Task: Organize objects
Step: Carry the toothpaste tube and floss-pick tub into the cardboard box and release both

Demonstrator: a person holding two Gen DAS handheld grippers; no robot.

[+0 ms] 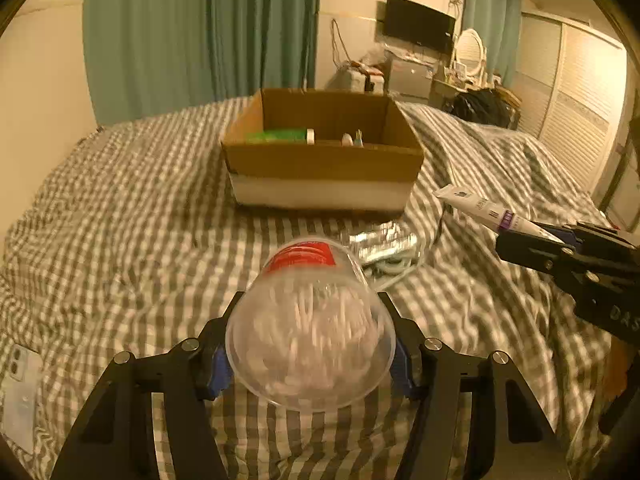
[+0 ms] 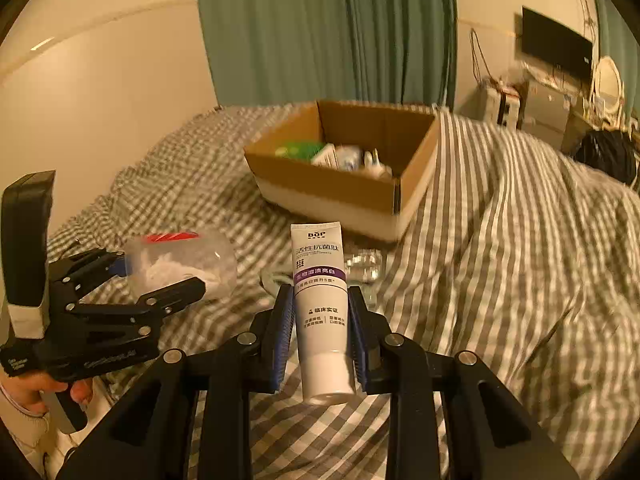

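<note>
My left gripper is shut on a clear plastic tub of cotton swabs with a red lid, held above the bed with the lid pointing away. The same tub and left gripper show at the left of the right wrist view. My right gripper is shut on a white toothpaste tube with a purple band, its crimped end forward. That tube and right gripper enter the left wrist view from the right. An open cardboard box sits ahead on the bed, holding a green item and small bottles.
A grey-and-white checked duvet covers the bed. A shiny foil packet lies between the grippers and the box. A white phone rests at the left edge. A hand holds the left gripper. A TV and dresser stand far right.
</note>
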